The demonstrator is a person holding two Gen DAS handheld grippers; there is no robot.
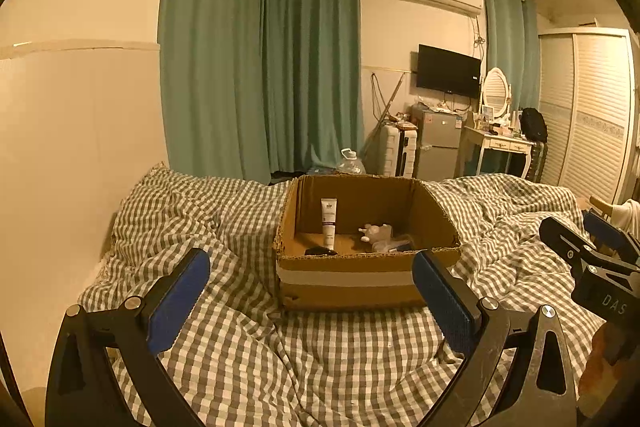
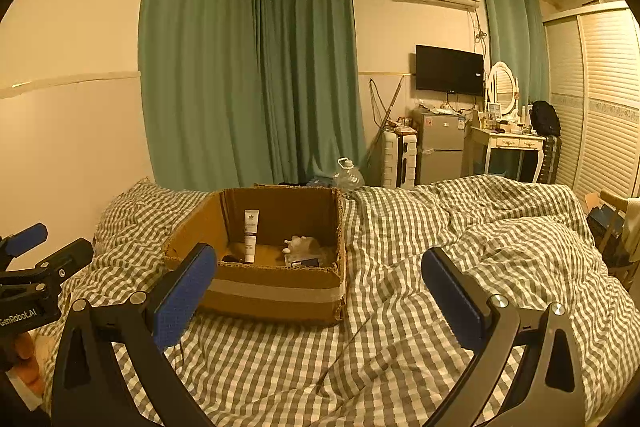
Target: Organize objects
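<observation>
An open cardboard box (image 1: 352, 277) sits on a checked bed cover; it also shows in the right wrist view (image 2: 276, 293). Inside stand a white tube (image 1: 329, 223) (image 2: 251, 235), a small white figure (image 1: 374, 231) (image 2: 298, 245), a dark object (image 1: 320, 251) and a clear packet (image 1: 394, 245). My left gripper (image 1: 312, 293) is open and empty, held in front of the box. My right gripper (image 2: 320, 291) is open and empty, just right of the box's near side.
The checked duvet (image 2: 460, 267) is rumpled across the bed. A wall runs along the left (image 1: 60, 147). Beyond the bed are green curtains (image 1: 260, 67), a water jug (image 1: 350, 163), a small fridge (image 1: 438, 143), a dressing table (image 1: 500, 147) and a wardrobe (image 1: 588, 107).
</observation>
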